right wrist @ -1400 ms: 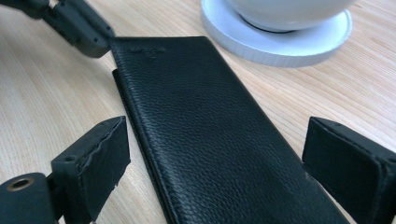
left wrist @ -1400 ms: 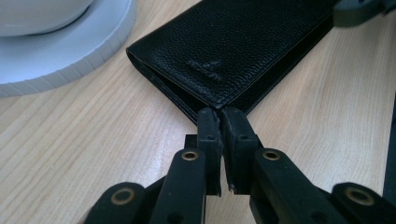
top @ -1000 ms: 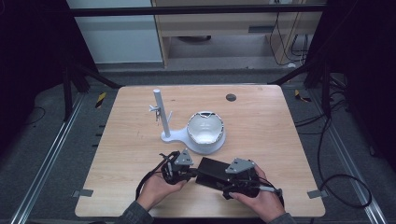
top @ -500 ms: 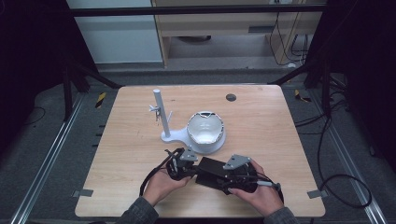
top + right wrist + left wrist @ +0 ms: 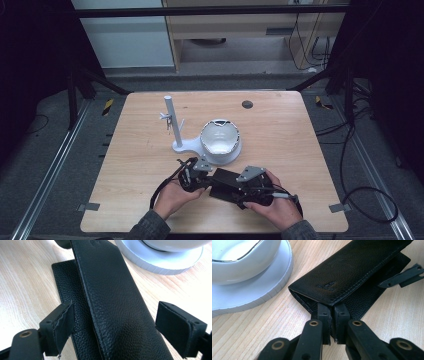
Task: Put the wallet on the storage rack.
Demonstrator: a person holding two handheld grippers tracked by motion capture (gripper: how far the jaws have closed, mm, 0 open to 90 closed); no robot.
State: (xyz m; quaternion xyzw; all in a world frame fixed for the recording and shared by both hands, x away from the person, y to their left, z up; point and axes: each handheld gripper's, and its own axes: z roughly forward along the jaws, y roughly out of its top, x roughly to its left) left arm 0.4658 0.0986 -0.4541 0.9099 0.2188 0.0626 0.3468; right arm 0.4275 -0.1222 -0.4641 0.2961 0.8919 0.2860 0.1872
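Right gripper view | wallet (image 5: pixel 117 310) between open right tool (image 5: pixel 125 325) pads, untouched

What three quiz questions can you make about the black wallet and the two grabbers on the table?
1. True or false: the left gripper is shut on the edge of the black wallet.
2. The right gripper is: A) clamped on the wallet, B) open, with the wallet between its jaws, C) holding the white bowl.
3. Fill in: the white bowl sits on a white ____ that also carries an upright post.

Key: 1 true; 2 B; 3 stand.
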